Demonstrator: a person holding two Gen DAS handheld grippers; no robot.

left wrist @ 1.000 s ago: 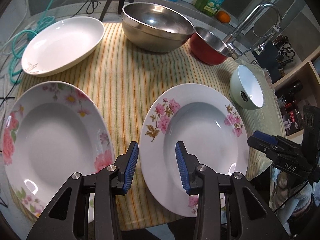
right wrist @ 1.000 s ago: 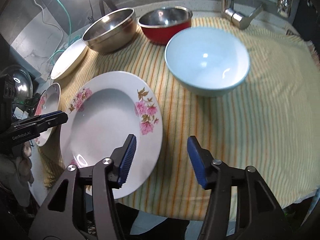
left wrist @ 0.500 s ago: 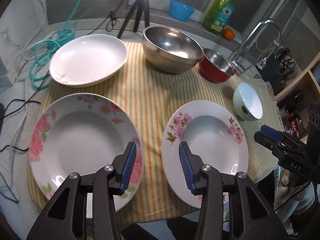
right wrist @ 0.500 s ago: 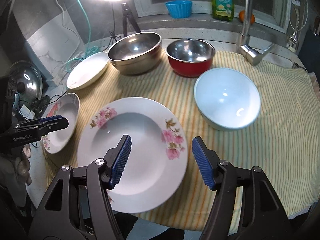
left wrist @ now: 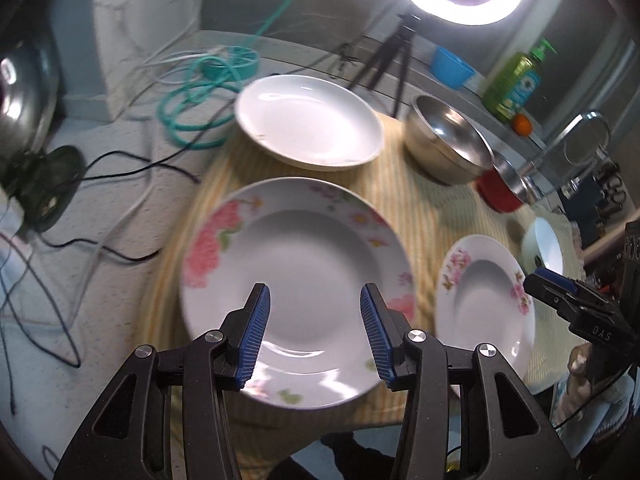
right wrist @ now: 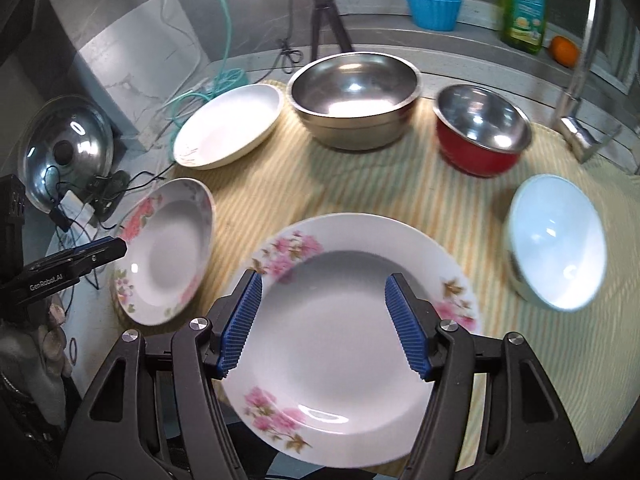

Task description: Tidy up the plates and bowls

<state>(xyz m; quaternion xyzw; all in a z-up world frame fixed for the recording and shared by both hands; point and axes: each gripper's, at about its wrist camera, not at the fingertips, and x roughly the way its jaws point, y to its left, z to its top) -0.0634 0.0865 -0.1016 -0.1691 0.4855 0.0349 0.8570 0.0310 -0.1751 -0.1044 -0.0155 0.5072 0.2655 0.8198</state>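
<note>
**Both tools swung over their plates and spread wide**

Within the last second the left tool (left wrist: 314,332) shifted from the gap between the two floral plates to hang over the large rose-patterned plate (left wrist: 296,264), and its jaws, narrow before, now stood well apart. The right tool (right wrist: 324,322) likewise moved left off the striped cloth (right wrist: 400,196) to hang over the pink-blossom plate (right wrist: 352,344), jaws spread apart and holding nothing.

Both plates lay flat on the cloth-covered surface, side by side at its near edge. Behind them sat the plain white plate (right wrist: 230,126), the large steel bowl (right wrist: 354,98), the red bowl (right wrist: 482,134) and, to the right, the pale blue bowl (right wrist: 556,242).

Nothing was stacked yet. The move read as lining up a grasp on each plate's near rim, probably the first pickups.
</note>
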